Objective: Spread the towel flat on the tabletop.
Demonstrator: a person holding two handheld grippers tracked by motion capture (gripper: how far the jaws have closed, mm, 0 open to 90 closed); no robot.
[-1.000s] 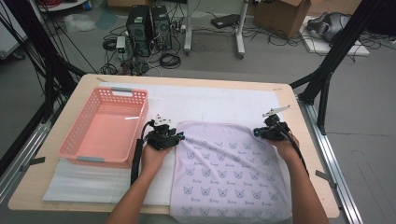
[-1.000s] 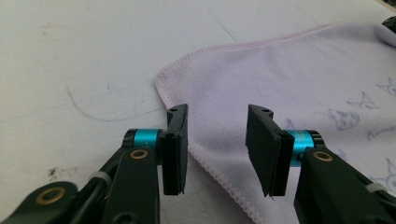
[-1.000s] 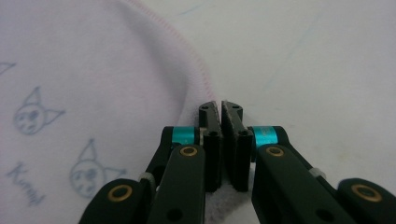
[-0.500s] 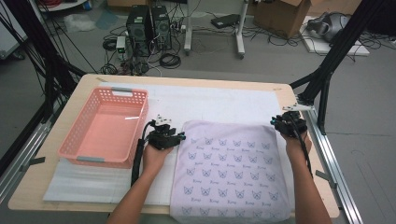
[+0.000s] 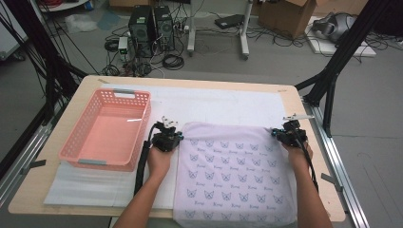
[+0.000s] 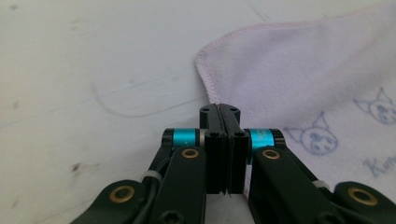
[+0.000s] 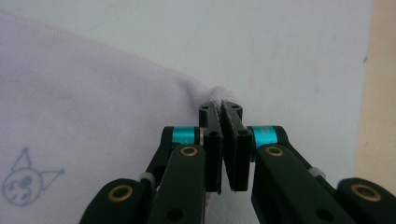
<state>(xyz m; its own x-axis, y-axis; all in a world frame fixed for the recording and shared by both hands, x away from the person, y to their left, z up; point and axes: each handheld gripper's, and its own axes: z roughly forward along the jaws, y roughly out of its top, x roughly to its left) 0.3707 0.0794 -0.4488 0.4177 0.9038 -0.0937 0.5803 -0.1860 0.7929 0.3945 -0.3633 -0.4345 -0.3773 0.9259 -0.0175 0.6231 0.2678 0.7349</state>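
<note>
A pale lilac towel (image 5: 233,175) printed with small cat faces lies flat on the table, its near edge hanging over the front. My left gripper (image 5: 177,136) sits at the towel's far left corner. Its jaws have just been closing and now stand shut, with the towel's hemmed edge (image 6: 208,79) running into the tips (image 6: 219,108). My right gripper (image 5: 276,133) is at the far right corner. Its jaws have also just closed, and a small bunch of towel cloth (image 7: 93,116) is pinched at the tips (image 7: 222,106).
A pink plastic basket (image 5: 71,142) stands on the left of the table, close beside my left hand. A white mat (image 5: 218,102) covers the tabletop under the towel. Bare wooden table edge (image 5: 316,156) runs just right of my right hand. Black frame legs stand beyond.
The right gripper swung out to the right past the towel's corner, then came back left onto it. The left hand stayed where it was.
</note>
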